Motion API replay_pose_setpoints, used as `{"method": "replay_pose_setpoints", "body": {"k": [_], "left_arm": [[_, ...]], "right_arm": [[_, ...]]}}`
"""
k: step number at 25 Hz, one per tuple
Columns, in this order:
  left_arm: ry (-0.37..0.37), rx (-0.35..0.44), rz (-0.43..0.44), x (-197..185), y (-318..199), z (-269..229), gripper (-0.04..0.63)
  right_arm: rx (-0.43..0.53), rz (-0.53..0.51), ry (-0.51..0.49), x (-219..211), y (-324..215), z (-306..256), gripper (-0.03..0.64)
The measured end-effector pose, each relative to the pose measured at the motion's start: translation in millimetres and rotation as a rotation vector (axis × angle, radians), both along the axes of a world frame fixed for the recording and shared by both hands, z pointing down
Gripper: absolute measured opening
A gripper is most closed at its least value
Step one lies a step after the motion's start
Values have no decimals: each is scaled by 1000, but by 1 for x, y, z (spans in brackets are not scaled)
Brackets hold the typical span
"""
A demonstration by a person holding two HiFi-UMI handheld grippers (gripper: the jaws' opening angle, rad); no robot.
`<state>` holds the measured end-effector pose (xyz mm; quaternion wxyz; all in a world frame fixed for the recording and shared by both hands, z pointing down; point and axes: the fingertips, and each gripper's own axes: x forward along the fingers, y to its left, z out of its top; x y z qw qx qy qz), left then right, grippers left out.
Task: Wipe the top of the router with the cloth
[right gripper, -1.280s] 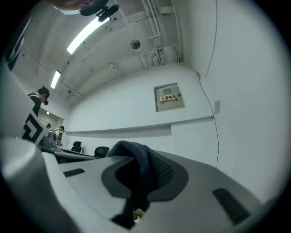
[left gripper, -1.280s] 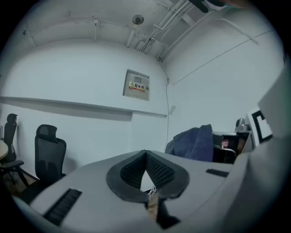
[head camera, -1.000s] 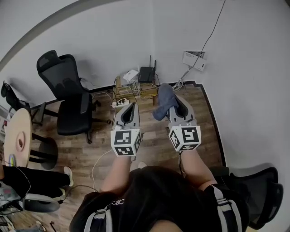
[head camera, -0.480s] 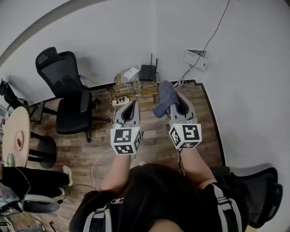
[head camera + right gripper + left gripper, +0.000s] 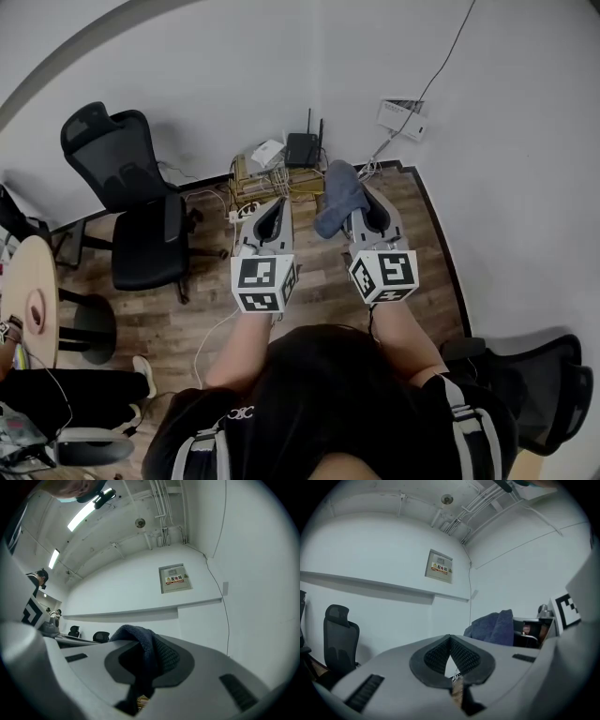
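A black router [image 5: 302, 150] with two upright antennas sits on a low wooden stand [image 5: 272, 181] against the wall. My right gripper [image 5: 352, 195] is shut on a blue cloth [image 5: 338, 199], which hangs over its tip just short of the router. In the right gripper view the cloth [image 5: 142, 645] is bunched between the jaws of the right gripper [image 5: 145, 641]. My left gripper [image 5: 277, 204] is held beside it, shut and holding nothing. The left gripper view shows the left gripper [image 5: 450, 639] with its pads together, and the cloth [image 5: 493, 627] off to the right.
A black office chair [image 5: 141, 206] stands at the left on the wood floor. A power strip [image 5: 247, 210] and cables lie by the stand. A white box [image 5: 405, 119] with a cable hangs on the right wall. A second chair [image 5: 530, 394] is behind at lower right. A round table [image 5: 28, 305] is far left.
Both grippers and the cloth have edged a little forward toward the router. The view has shifted, so the chair and the round table sit further left.
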<state>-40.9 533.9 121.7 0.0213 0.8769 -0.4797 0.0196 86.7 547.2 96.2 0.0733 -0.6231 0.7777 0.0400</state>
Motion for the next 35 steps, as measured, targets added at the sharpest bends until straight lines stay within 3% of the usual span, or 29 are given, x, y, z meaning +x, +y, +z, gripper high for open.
{"method": "replay_pose_setpoints", "body": {"k": [7, 11, 16, 25, 30, 35], "left_arm": [[-5, 9, 38, -15, -19, -3, 0], [6, 41, 25, -21, -31, -5, -2], [-27, 58, 6, -18, -55, 5, 0], [-39, 70, -46, 9, -157, 8, 0], [-11, 31, -62, 29, -221, 14, -1], [-94, 25, -92, 41, -280, 33, 0]], "right_arm": [[10, 15, 21, -22, -19, -6, 21], [93, -10, 28, -27, -24, -18, 21], [93, 1, 49, -20, -53, -11, 21], [75, -61, 28, 0, -171, 3, 21], [51, -85, 52, 17, -240, 10, 21], [13, -123, 77, 19, -299, 30, 21]]}}
